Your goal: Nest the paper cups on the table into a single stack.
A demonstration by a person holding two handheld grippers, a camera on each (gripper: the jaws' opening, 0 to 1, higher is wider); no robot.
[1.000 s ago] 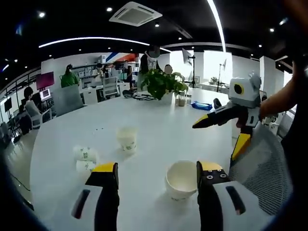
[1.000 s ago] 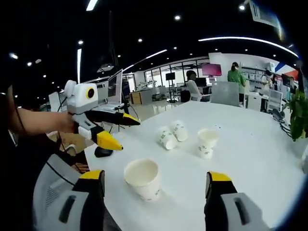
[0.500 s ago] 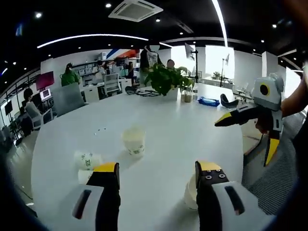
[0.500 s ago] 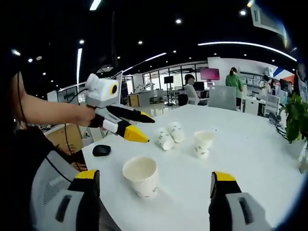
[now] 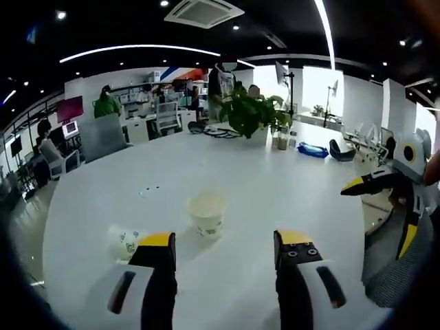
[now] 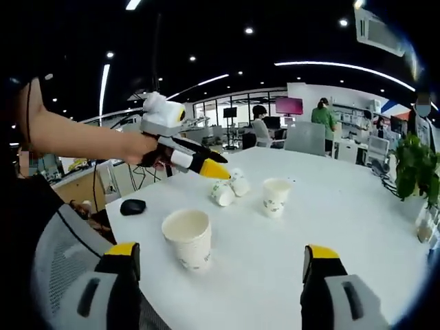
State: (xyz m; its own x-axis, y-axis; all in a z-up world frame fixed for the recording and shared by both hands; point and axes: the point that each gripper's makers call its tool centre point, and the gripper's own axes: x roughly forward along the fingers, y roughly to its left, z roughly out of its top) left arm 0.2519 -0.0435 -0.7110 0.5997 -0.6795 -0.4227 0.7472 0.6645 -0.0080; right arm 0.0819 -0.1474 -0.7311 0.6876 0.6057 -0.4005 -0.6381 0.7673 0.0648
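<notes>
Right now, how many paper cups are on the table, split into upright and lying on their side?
Upright cups: 2, the near cup and the far cup.
Cups lying on their side: 2, a touching pair by the left gripper.
Total: 4

In the right gripper view, one upright paper cup stands on the counter at lower centre, between that view's own jaws. A second upright cup sits above and to its right, near mid-frame. Two toppled cups lie side by side just left of it. The left gripper reaches in from the left, its tips just beside the toppled pair. A mouse rests at the counter's left edge.

In the left gripper view, an upright cup stands at centre, a toppled one lower left, a potted plant above centre, and the right gripper at far right.
</notes>
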